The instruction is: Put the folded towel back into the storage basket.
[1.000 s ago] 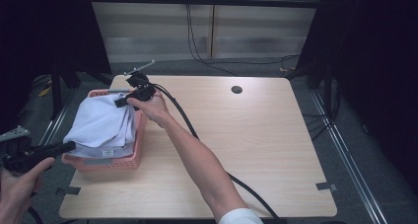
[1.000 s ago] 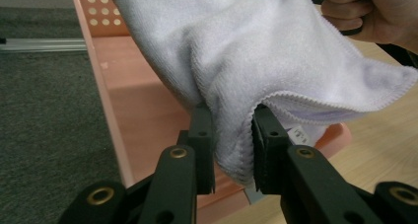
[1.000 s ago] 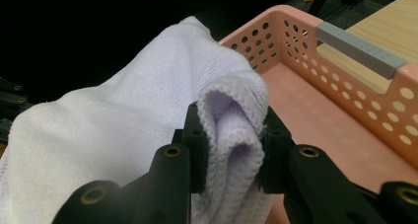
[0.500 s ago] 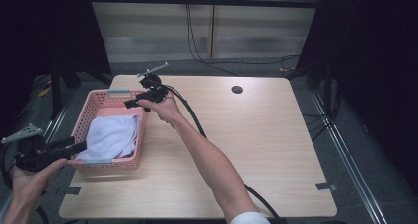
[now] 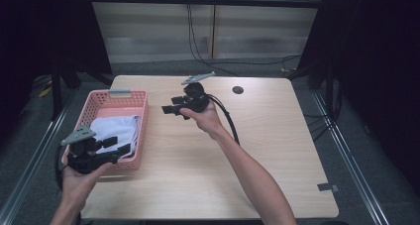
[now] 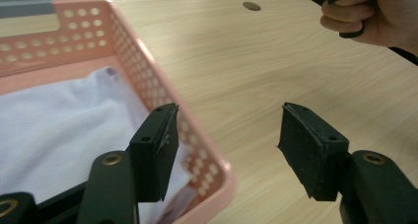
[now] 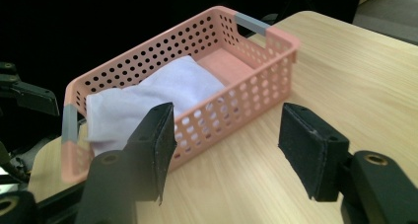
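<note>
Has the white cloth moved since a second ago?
Yes. The white cloth has dropped from draped over the pink perforated plastic basket rim to lying inside, at its near end.

This looks like a lab or a test studio set up for recording, not a home. A plain light-wood table point(image 5: 257, 150) with a round cable hole point(image 5: 237, 90) stands alone in the middle, ringed by black curtains point(image 5: 381, 61) that shut off the sides. A dark bar point(image 5: 208, 0) runs overhead at the back, and cables point(image 5: 198, 41) hang from it down a pale panelled wall point(image 5: 163, 31) and trail across a grey carpeted floor point(image 5: 346, 136). Metal rails point(image 5: 346, 160) run along the floor on both sides of the table. Bits of grey tape point(image 5: 328, 188) mark the table's edge. A person's bare forearms hold cabled black hand tools over the tabletop.
</note>
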Available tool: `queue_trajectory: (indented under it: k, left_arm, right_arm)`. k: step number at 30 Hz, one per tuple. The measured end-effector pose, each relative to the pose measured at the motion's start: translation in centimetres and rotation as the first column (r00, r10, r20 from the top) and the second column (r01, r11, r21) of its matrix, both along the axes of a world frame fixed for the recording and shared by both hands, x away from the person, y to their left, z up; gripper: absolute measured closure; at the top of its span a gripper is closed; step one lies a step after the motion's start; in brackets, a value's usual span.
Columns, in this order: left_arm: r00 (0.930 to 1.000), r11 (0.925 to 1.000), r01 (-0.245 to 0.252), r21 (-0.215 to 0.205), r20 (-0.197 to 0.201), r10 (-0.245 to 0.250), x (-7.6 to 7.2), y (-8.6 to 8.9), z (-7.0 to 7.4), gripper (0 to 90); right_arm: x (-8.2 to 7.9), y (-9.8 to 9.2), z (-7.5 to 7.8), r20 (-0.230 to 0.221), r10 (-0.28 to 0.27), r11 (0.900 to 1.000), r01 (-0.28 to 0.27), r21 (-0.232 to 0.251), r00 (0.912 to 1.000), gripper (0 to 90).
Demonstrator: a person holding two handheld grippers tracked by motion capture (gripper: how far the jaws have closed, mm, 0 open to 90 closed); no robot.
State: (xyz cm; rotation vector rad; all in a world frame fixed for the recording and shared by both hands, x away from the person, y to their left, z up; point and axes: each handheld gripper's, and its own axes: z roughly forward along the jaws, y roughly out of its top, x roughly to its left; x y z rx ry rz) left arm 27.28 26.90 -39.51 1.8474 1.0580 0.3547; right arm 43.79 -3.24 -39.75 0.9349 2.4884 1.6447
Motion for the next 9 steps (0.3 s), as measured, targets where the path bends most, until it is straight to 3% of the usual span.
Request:
queue_trajectory:
  k: [3, 4, 5, 6, 7, 9]
  left_arm:
    - [0.9994, 0.9995, 0.03, -0.014, -0.015, -0.03, -0.5, -2.3, -0.9, 34.9]
    - [0.9994, 0.9995, 0.03, -0.014, -0.015, -0.03, -0.5, -2.3, -0.9, 33.3]
    - [0.9986, 0.9983, 0.049, -0.031, -0.018, -0.05, -1.0, -3.7, -1.7, 33.2]
    - [0.9986, 0.9983, 0.049, -0.031, -0.018, -0.05, -1.0, -3.7, -1.7, 32.2]
    - [0.9959, 0.9962, 0.085, -0.02, -0.03, -0.086, -1.2, -4.9, -2.4, 32.2]
    - [0.9948, 0.9954, 0.096, 0.0, -0.035, -0.096, -1.3, -5.5, -2.7, 30.2]
  right_arm:
    - [-1.3, -1.8, -0.3, 0.013, -0.01, 1.0, 0.01, 0.003, 0.9999, 38.7]
    - [-1.8, -2.3, -0.4, 0.01, -0.015, 1.0, 0.015, 0.012, 0.9998, 38.4]
    - [-2.3, -2.8, -0.6, 0.014, -0.018, 1.0, 0.018, 0.02, 0.9997, 38.1]
    - [-2.3, -2.8, -0.6, 0.014, -0.018, 1.0, 0.018, 0.02, 0.9997, 38.1]
    - [-2.8, -3.5, -0.9, 0.016, -0.022, 0.999, 0.022, 0.033, 0.9996, 37.8]
    - [-3.6, -4.3, -1.2, 0.02, -0.024, 1.0, 0.024, 0.012, 0.9995, 36.5]
